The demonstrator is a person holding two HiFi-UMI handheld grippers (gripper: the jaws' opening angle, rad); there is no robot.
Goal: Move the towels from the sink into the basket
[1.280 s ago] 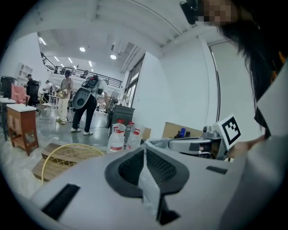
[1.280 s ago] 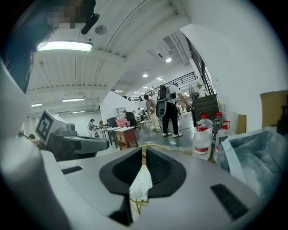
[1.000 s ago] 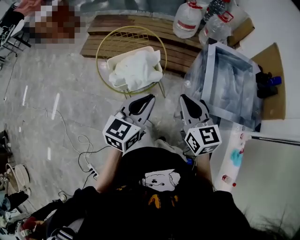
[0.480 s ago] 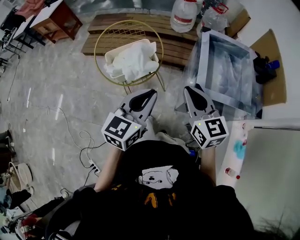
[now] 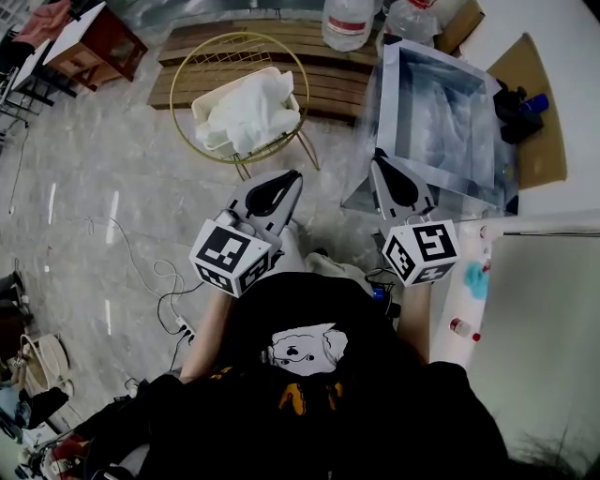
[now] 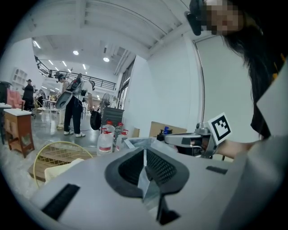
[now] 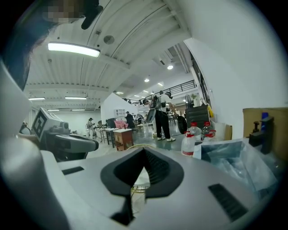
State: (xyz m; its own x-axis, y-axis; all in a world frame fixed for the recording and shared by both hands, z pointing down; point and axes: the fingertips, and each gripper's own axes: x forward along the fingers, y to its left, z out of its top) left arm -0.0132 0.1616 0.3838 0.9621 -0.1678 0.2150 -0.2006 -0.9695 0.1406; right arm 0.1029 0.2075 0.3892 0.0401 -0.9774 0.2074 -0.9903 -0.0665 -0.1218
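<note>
Grippers lie nearest the person. The grey left gripper (image 5: 292, 175), with its marker cube, has its jaws pressed together and nothing between them. Its tips are off the near left corner of the square steel sink (image 5: 388, 112). The matching right gripper (image 5: 378, 159) is likewise closed and empty, its tips just beside that same corner.

Clear plastic drapes the sink, and whether any towel lies inside cannot be told.

Left of the sink, well apart from both grippers, a cream plastic basket (image 5: 200, 111) sits inside a round gold wire frame (image 5: 239, 35). Crumpled white towels (image 5: 251, 111) are heaped in the basket.

A slatted wooden platform (image 5: 333, 94) runs behind the frame up to the sink's left wall. Clear plastic jugs with red labels (image 5: 347, 17) stand past the sink's far left corner.
</note>
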